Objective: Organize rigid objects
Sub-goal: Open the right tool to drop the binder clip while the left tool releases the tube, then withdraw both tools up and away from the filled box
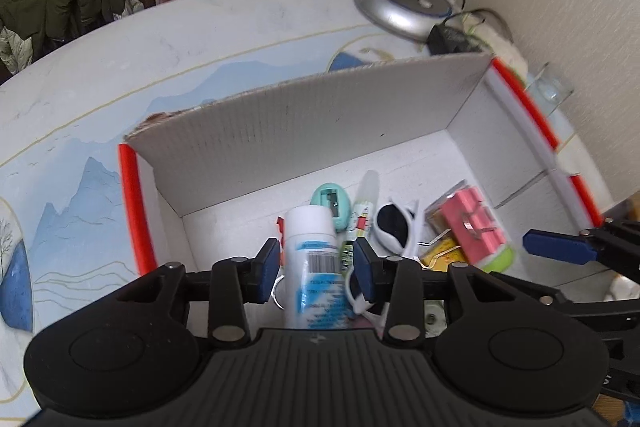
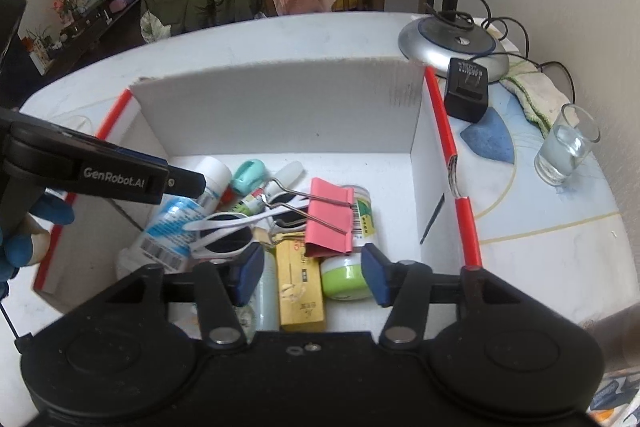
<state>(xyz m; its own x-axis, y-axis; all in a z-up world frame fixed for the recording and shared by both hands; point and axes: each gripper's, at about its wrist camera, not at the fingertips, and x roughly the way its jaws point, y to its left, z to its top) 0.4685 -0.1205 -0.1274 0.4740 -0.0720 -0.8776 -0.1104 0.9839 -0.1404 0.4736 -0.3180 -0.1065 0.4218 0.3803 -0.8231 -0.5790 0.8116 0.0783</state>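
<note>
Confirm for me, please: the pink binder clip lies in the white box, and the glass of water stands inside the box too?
Not quite. The pink binder clip does lie in the white box, but the glass of water stands outside it on the table, as the right wrist view shows.

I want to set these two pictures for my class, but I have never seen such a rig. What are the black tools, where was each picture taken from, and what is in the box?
There is no robot here: a person holds a two-finger tool in each hand. Each tool carries a camera looking along its fingers, so one picture comes from the left gripper and the other from the right gripper.

Both hang over a white box with red edges, on a table. Inside lie a white bottle, sunglasses, a pink binder clip, a green jar, a yellow pack and a mint sharpener.

The bottle lies between the left gripper's fingers, not pressed. The right gripper is open and holds nothing.
</note>
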